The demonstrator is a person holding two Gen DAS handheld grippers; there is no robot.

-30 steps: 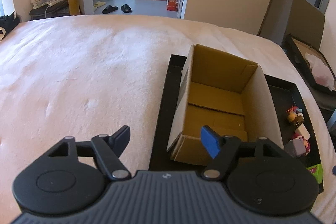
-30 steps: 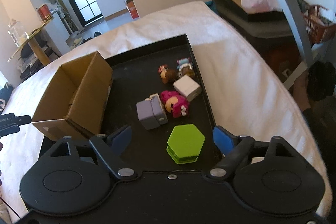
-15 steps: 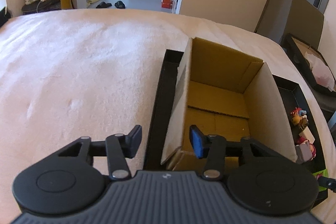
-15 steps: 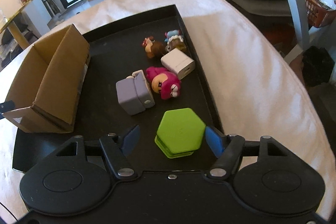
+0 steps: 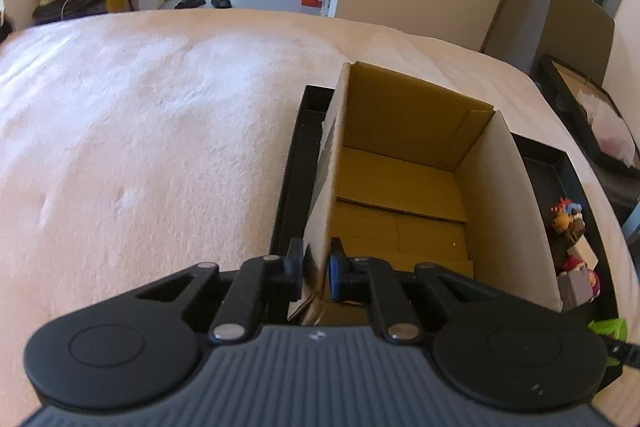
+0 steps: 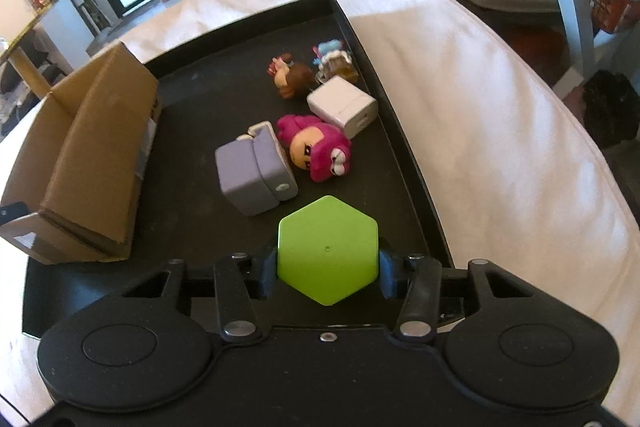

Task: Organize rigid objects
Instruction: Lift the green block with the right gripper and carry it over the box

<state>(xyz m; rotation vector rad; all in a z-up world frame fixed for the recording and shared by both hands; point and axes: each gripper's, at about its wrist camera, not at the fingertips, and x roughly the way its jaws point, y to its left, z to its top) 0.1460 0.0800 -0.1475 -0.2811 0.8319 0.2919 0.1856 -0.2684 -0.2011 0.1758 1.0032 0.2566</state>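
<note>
Corrugated brown cardboard forms the open box (image 5: 404,179), a plain rectangular carton with bare creased floor flaps and nothing inside, standing at the nine o'clock end of a shallow black tray (image 6: 192,99) with a low raised rim. That tray lies on a bed (image 5: 152,131) covered in a pale, short-piled fuzzy blanket. The left tongs (image 5: 316,269) have just closed and are clenched on the box's thin near-left wall, one black pad outside and one blue pad inside, the board edge pinched between them. The right tongs (image 6: 328,269) have just been closing too, and their blue pads now press the two opposite flat sides of a smooth, matte lime-green hexagonal block (image 6: 328,249), which sits on the tray at six o'clock of the toy cluster. Just beyond it at eleven o'clock lies a rounded lavender-grey plastic case (image 6: 254,177), touching a glossy magenta big-headed figurine (image 6: 316,153) lying on its side. At one o'clock from that figurine rests a white boxy charger cube (image 6: 342,105) with softened corners, and behind it, near the tray's far right rim, are a small brown figurine (image 6: 294,79) and a blue-topped figurine (image 6: 334,61), details too small to make out.
</note>
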